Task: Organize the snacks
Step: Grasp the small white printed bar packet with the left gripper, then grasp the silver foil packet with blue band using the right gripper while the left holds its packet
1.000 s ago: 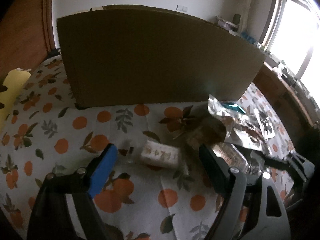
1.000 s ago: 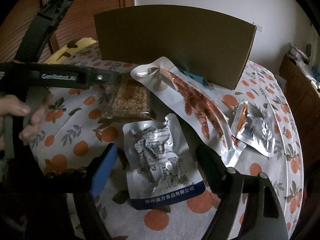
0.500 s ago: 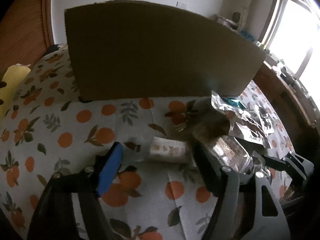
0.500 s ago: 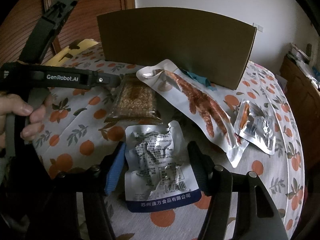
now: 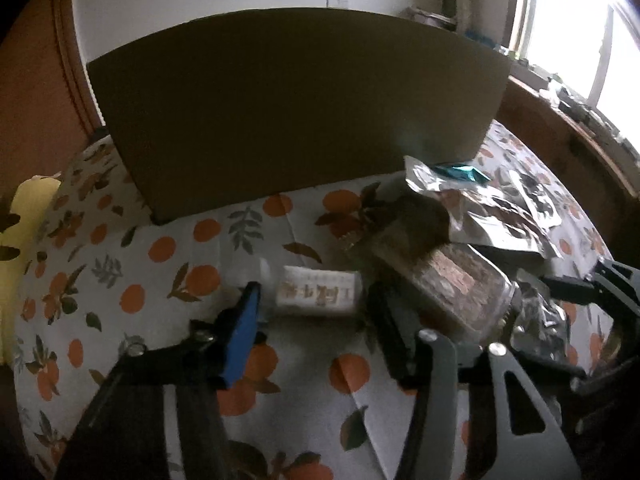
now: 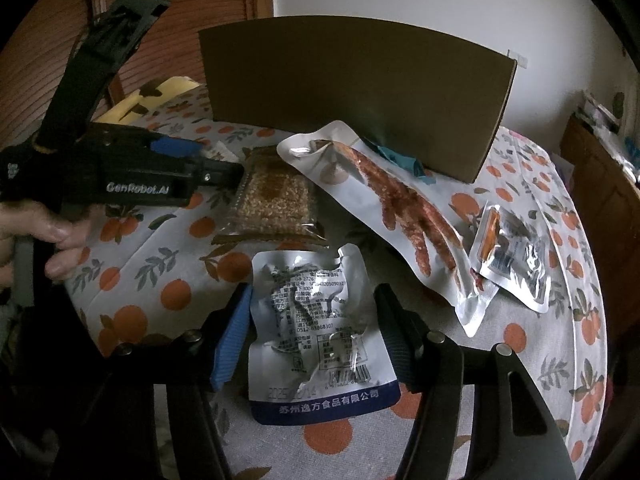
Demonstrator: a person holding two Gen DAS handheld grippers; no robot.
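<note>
Both pairs of jaws are closing. Nearest, the right gripper point(image 6: 310, 330) brackets a crinkled silver pouch with a blue bottom band point(image 6: 318, 332), pads at its edges; whether they press is unclear. The left gripper point(image 5: 314, 320) straddles a small white printed snack packet point(image 5: 318, 291) on the orange-patterned tablecloth point(image 5: 168, 248), apparently not yet gripping. Beyond stands a brown cardboard box point(image 5: 296, 108).

On the orange-print tablecloth point(image 6: 560, 352): one tall brown cardboard box point(image 6: 352, 96), six sealed snack packets, two of them silver foil pouches, one clear grain-bar wrapper point(image 6: 276, 200), one small white bar point(image 5: 318, 290).
</note>
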